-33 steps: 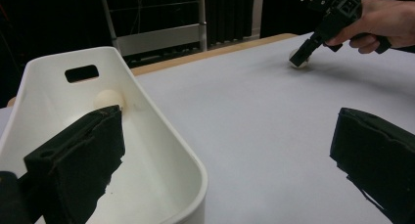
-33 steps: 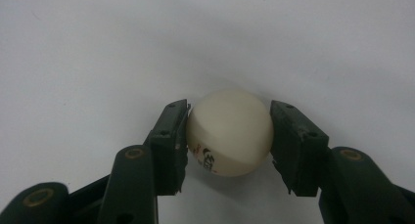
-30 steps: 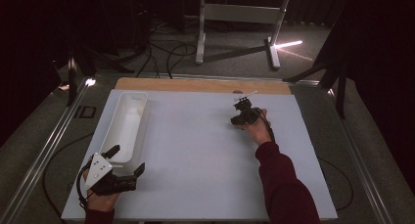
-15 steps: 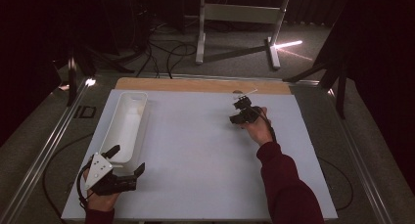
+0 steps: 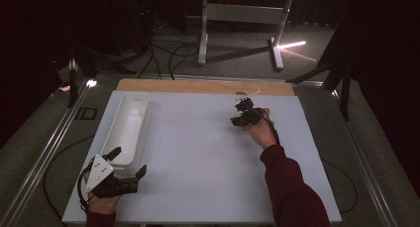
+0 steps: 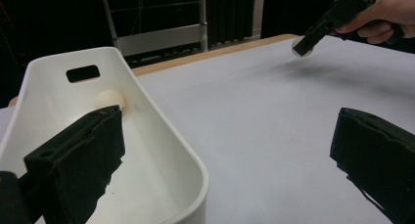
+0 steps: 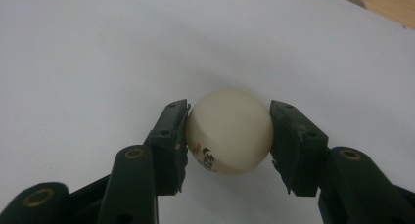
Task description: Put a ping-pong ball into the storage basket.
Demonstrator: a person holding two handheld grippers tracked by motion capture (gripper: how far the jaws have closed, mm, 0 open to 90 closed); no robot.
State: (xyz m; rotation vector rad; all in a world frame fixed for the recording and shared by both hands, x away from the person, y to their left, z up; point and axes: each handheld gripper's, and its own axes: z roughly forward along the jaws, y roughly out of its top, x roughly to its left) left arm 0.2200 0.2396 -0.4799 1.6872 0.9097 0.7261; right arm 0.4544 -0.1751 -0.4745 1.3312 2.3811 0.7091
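Observation:
A cream ping-pong ball (image 7: 229,133) with a small printed mark sits between the two black jaws of my right gripper (image 7: 229,117), and both pads press its sides. In the high view this right gripper (image 5: 241,116) is over the far right part of the white table top (image 5: 198,152). From the left gripper view the ball (image 6: 302,47) hangs a little above the surface, with a shadow under it. My left gripper (image 5: 129,161) rests at the near left, jaws wide open and nothing between them (image 6: 230,150). One jaw overlaps the near end of a long white tray (image 6: 147,101). A second cream ball (image 6: 110,99) lies inside that tray.
The white tray (image 5: 124,133) runs along the table's left side. A wooden strip (image 5: 198,85) borders the far edge, with a small round thing (image 5: 241,94) on it. Cables and a metal stand (image 5: 237,14) are on the floor beyond the table.

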